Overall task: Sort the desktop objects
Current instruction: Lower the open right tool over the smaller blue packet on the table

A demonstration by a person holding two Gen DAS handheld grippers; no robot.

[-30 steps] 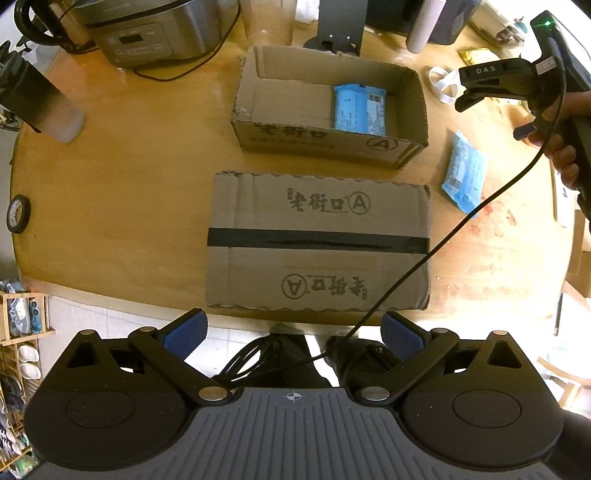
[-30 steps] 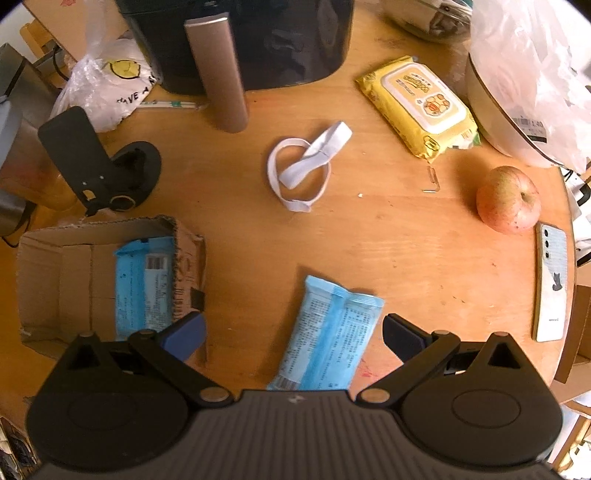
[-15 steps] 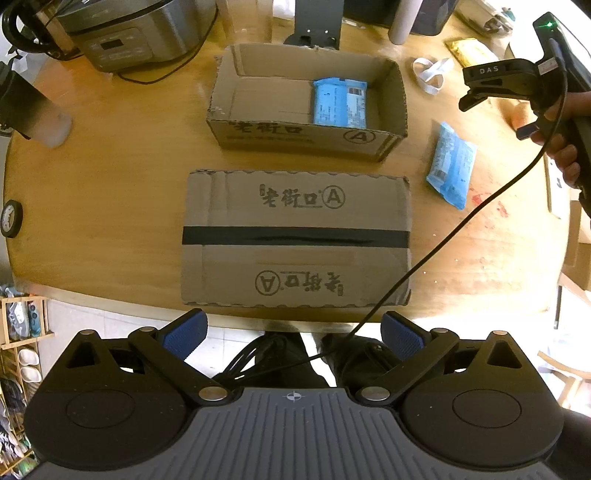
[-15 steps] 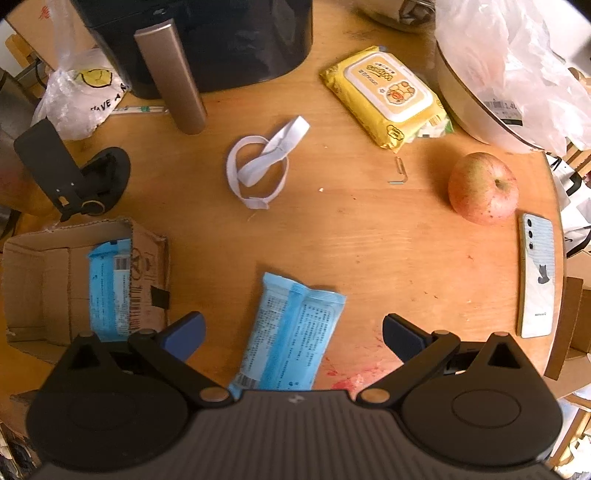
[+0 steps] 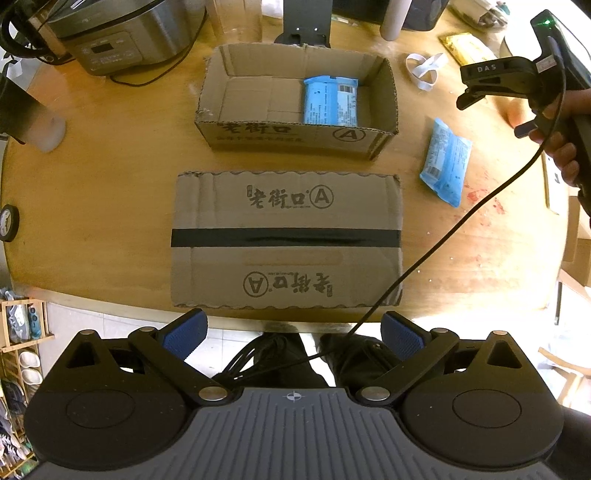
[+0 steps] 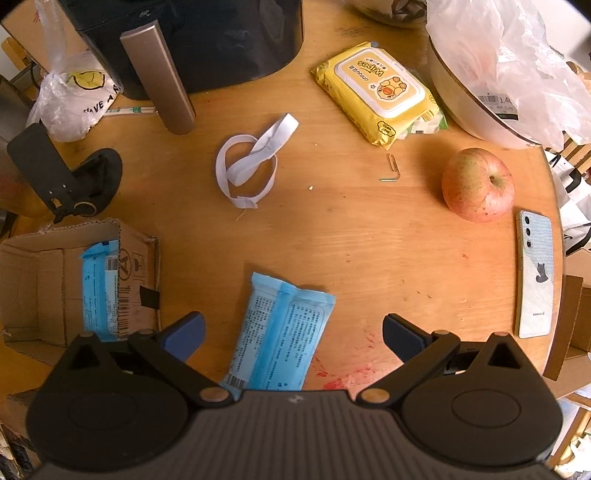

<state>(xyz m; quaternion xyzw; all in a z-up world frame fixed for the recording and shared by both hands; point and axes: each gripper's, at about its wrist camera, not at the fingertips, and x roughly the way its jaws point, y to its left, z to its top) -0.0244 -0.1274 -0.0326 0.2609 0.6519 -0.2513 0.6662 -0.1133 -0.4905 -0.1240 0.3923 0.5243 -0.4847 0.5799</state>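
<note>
An open cardboard box [image 5: 295, 138] sits mid-table with one blue packet [image 5: 330, 100] inside, seen also as the box [image 6: 44, 295] and packet [image 6: 100, 291] in the right wrist view. A second blue packet [image 5: 446, 162] [image 6: 282, 332] lies on the wood right of the box, just ahead of my right gripper [image 6: 291, 332], which hovers open above it. My left gripper [image 5: 293, 332] is open and empty, back off the table's near edge. The right gripper [image 5: 517, 79], held by a hand, appears at the right of the left wrist view.
A flat taped carton [image 5: 286, 240] lies in front of the box. A white band [image 6: 251, 162], yellow wipes pack [image 6: 378, 92], apple [image 6: 478, 184], phone [image 6: 535, 275], air fryer [image 6: 207, 40], black stand [image 6: 62, 177], bagged bowl [image 6: 491, 74] and rice cooker [image 5: 122, 33] crowd the table.
The left gripper has drawn back and drifted, so the boxes sit more central. The right gripper shifted around above the loose blue packet. Both stayed open.
</note>
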